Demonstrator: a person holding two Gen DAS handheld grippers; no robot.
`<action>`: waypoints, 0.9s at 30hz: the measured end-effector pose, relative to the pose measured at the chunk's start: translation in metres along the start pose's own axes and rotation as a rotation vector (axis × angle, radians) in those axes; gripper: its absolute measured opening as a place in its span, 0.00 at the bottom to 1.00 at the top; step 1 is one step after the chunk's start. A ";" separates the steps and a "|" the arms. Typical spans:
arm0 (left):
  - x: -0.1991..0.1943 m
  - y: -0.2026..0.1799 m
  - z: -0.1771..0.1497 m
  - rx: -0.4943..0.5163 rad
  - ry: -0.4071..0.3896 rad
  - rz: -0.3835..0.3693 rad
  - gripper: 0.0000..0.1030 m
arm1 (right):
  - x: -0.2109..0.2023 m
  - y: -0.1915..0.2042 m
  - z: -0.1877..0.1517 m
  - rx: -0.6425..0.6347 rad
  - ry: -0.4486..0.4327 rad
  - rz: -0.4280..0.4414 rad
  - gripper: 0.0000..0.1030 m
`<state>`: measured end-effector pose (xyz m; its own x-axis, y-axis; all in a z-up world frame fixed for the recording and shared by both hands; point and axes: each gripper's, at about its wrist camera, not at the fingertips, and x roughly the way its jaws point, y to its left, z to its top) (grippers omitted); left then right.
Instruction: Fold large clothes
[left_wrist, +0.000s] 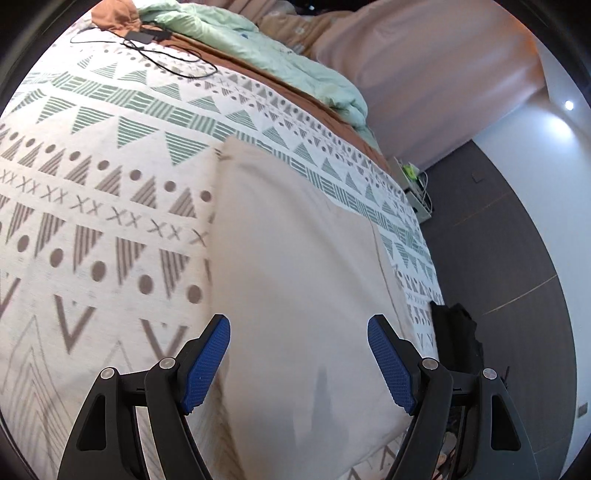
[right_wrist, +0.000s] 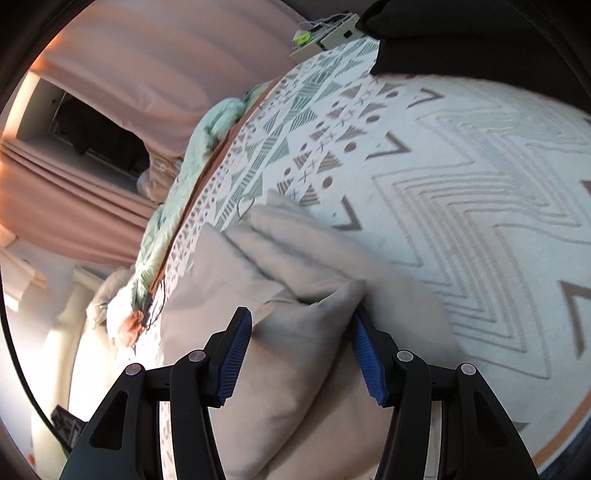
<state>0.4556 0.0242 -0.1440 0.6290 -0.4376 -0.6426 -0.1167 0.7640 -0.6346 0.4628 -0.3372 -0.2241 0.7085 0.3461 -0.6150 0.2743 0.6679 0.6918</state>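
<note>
Blue-padded fingers of the left gripper (left_wrist: 299, 363) are hanging wide apart, released, gripping nothing, right over the beige garment (left_wrist: 295, 280). That garment is lying smooth and flat on the patterned bedspread (left_wrist: 110, 184), its long straight edge running away across the bed, one dark smudge near the close end. Over on the right wrist view, the right gripper (right_wrist: 301, 349) is also spreading open, a raised, puffy fold of the same beige cloth (right_wrist: 295, 332) sitting between its pads, bunched into soft ridges beyond.
</note>
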 end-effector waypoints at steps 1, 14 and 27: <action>0.002 0.006 0.001 -0.009 0.010 0.022 0.76 | 0.003 0.001 0.000 0.004 0.008 0.008 0.54; 0.028 0.047 0.000 -0.014 0.156 0.060 0.59 | 0.011 0.019 -0.010 -0.062 -0.034 -0.084 0.17; 0.044 0.035 -0.024 -0.026 0.270 -0.015 0.47 | -0.041 0.049 -0.015 -0.200 -0.065 -0.041 0.10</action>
<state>0.4610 0.0201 -0.2047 0.4033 -0.5624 -0.7218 -0.1302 0.7455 -0.6536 0.4372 -0.3087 -0.1705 0.7413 0.2772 -0.6113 0.1738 0.8004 0.5738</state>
